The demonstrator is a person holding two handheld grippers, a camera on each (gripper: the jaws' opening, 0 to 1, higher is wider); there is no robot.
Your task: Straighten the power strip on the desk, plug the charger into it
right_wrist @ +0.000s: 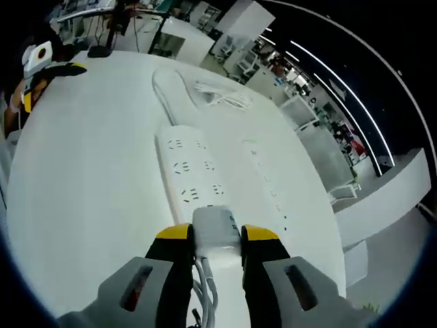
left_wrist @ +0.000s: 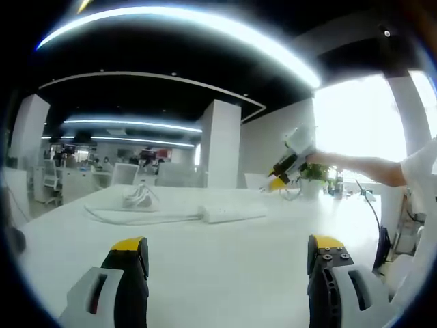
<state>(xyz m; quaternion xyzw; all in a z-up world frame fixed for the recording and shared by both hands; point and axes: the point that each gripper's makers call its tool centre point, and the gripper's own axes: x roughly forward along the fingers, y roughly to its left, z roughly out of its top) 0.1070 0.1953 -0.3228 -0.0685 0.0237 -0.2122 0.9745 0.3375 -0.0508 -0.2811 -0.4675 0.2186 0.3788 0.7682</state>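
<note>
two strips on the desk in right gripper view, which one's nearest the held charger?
The wider power strip with the large sockets, directly ahead of the charger; the slimmer strip lies to its right.

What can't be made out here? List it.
- Right gripper view: the charger hides its own prongs and the end of the power strip under it; plugged in or not is unclear.
- Right gripper view: the charger's cord is cut off at the bottom edge.
- Left gripper view: the power strip is too small and blurred to show sockets.
</note>
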